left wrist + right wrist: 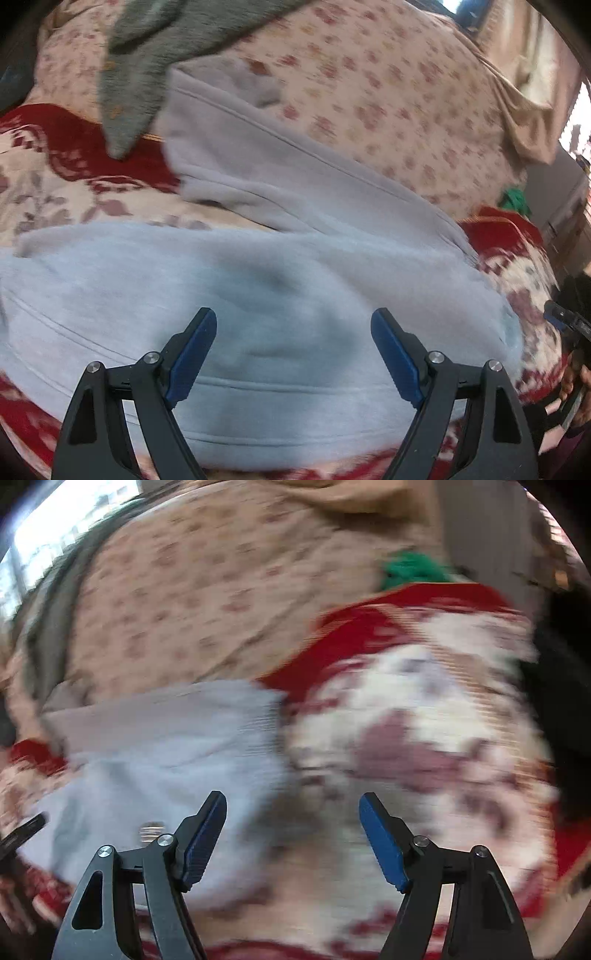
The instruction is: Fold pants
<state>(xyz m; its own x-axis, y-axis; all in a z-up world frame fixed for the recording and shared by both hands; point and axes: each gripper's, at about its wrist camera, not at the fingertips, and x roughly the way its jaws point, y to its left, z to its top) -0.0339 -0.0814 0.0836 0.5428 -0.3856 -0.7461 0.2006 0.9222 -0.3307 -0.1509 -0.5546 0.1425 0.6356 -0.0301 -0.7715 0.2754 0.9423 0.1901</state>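
You have one pair of pants (280, 280) in front of you, two grippers, one grey garment (155, 48) and one small green item (513, 201). Take the pants as your landmark.

The pants are pale lavender-grey fleece, lying flat on a bed over a red-and-cream patterned blanket (74, 177), with a floral sheet (388, 96) beyond them. One leg runs away from you up toward the sheet, a long seam showing down it; the wider part lies crosswise nearest you, with stitched seam lines along its near edge. The grey garment lies past the far end of that leg, partly on the sheet. The green item sits well off to the right of the pants, at the blanket's far edge.

Your left gripper (293, 317) hangs over the wide part of the pants with its jaws spread wide and nothing between the blue pads (192, 358).

Your right gripper (291, 801) is over the blanket, just beside the right edge of the pants (162, 753). Its jaws are also well apart and hold nothing. That view is badly blurred, so whether the tips touch the cloth you cannot tell.
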